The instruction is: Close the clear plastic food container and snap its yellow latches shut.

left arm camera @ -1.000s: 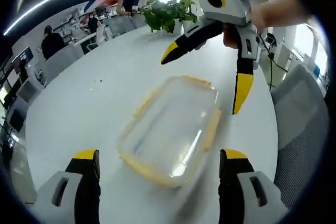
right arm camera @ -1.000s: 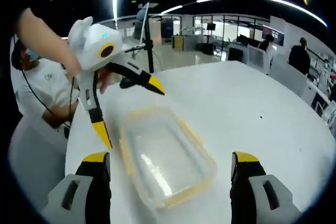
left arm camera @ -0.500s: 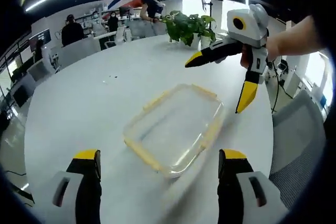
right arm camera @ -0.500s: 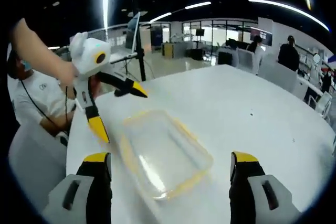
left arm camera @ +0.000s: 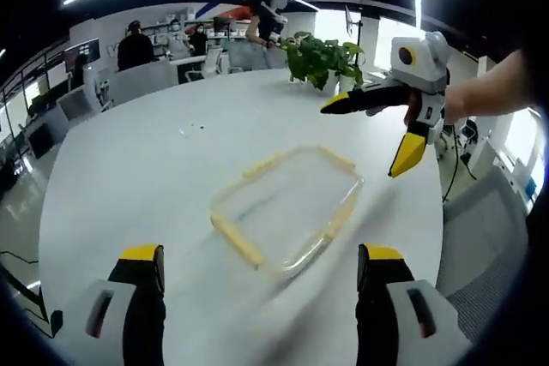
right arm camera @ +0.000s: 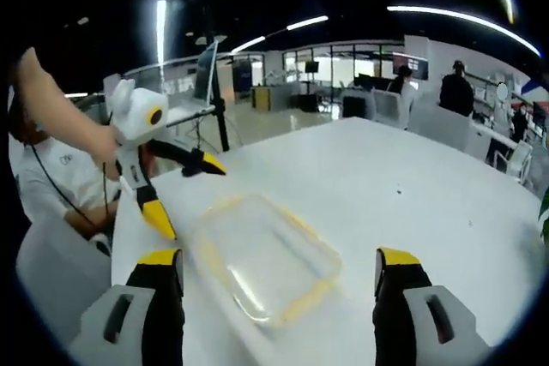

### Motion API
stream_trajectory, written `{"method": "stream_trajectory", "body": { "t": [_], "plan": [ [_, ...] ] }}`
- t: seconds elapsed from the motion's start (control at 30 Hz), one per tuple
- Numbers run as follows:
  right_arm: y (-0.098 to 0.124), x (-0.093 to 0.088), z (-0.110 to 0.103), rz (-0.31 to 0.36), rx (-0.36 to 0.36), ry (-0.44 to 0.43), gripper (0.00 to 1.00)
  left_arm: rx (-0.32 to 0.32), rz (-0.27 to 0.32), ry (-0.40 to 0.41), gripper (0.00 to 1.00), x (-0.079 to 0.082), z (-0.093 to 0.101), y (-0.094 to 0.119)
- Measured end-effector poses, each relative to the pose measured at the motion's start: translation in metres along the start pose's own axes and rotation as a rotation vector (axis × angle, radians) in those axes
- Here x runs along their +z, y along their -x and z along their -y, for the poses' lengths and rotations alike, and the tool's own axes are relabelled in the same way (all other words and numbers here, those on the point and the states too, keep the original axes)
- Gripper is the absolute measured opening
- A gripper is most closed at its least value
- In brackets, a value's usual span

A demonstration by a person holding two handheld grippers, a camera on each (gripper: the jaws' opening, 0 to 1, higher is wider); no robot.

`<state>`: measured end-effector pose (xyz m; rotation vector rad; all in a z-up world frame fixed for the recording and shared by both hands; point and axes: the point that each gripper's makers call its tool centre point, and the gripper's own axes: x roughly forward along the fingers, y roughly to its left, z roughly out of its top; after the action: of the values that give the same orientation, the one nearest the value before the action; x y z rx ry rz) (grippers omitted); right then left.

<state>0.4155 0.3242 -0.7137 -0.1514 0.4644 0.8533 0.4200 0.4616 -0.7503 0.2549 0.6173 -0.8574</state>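
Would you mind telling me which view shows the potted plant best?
The left gripper view: the potted plant stands whole at the table's far edge. The right gripper view catches just a leaf sliver at its right rim.

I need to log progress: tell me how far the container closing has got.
The clear container sits on the white table with its lid apparently on. Whether its yellow latches are snapped is too blurred to tell. Nothing is in hand: the left gripper and right gripper are open and off the container. Checking and pressing each latch may remain.
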Motion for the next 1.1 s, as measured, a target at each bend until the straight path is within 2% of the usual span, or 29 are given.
{"method": "stream_trajectory", "body": {
  "t": [0.27, 0.47, 0.93, 1.1],
  "plan": [
    [0.013, -0.005, -0.001, 0.028, -0.024, -0.051, 0.94, -0.002, 0.029, 0.059, 0.94, -0.006, 0.004, 0.009],
    [0.019, -0.011, -0.013, 0.025, -0.027, -0.044, 0.94, 0.003, 0.015, 0.068, 0.94, -0.020, 0.008, 0.015],
    [0.033, -0.014, -0.031, 0.069, -0.039, -0.063, 0.93, 0.016, 0.067, 0.113, 0.93, -0.027, 0.019, 0.031],
    [0.042, -0.012, -0.030, 0.090, -0.056, -0.070, 0.93, 0.037, 0.103, 0.146, 0.93, -0.023, 0.017, 0.040]
  ]
}}
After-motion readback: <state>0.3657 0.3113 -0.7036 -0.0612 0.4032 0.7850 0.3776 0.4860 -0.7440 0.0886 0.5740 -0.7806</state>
